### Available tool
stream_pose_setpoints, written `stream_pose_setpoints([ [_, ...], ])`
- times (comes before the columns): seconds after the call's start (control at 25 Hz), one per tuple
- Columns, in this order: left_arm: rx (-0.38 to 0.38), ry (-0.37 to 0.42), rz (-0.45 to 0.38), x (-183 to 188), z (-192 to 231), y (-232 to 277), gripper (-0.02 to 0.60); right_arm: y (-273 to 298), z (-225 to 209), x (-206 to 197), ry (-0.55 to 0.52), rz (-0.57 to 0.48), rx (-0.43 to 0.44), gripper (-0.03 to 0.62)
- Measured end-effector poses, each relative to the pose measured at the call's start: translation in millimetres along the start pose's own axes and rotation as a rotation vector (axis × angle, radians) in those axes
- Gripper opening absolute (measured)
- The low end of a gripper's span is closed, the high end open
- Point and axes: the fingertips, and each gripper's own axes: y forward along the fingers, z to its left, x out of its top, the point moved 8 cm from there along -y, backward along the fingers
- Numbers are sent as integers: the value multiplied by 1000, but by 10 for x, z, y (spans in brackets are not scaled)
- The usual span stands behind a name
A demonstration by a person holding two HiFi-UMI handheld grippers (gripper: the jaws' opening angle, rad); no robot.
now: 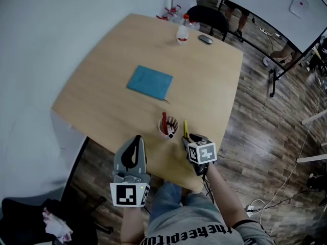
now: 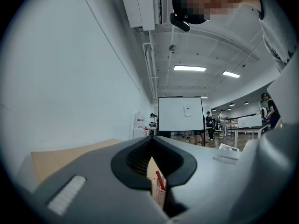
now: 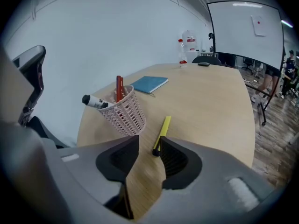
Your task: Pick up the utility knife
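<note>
Not picked up yet: right claw (image 3: pixel 148 148) stands wide at the near end of the yellow utility knife (image 3: pixel 163 129), which lies flat on the bench (image 3: pixel 210 101) beside the pen basket (image 3: pixel 126 113), so closing and lifting remain.

We see a plain white wall (image 1: pixel 46 45), a dark wood-plank floor (image 1: pixel 260 121), a light wooden table (image 1: pixel 112 70), a white freestanding whiteboard (image 1: pixel 265 6) and bright ceiling strip lights (image 2: pixel 189 68).

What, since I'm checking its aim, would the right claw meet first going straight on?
Probably the yellow utility knife, whose dark near end lies by the open right claw; possibly the table first.
</note>
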Motion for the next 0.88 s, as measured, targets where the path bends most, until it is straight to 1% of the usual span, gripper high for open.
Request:
stream_pose_setpoints([
  [0.2, 13, -3, 16, -53, 38, -22, 18, 126, -51, -37, -15, 32, -48, 147],
  [0.4, 32, -2, 27, -61, 91, -53, 18, 212, -65, -91, -36, 69, -69, 147],
  [0.64, 41, -3, 44, -105, 140, -33, 18, 260, -15, -104, -86, 72, -122, 146],
  [0.8, 34, -3, 44, -117, 129, -21, 20, 269, -2, -114, -101, 70, -128, 143],
  [0.88, 32, -1, 44, -117, 128, -16, 20, 272, -10, -114, -92, 63, -125, 130],
])
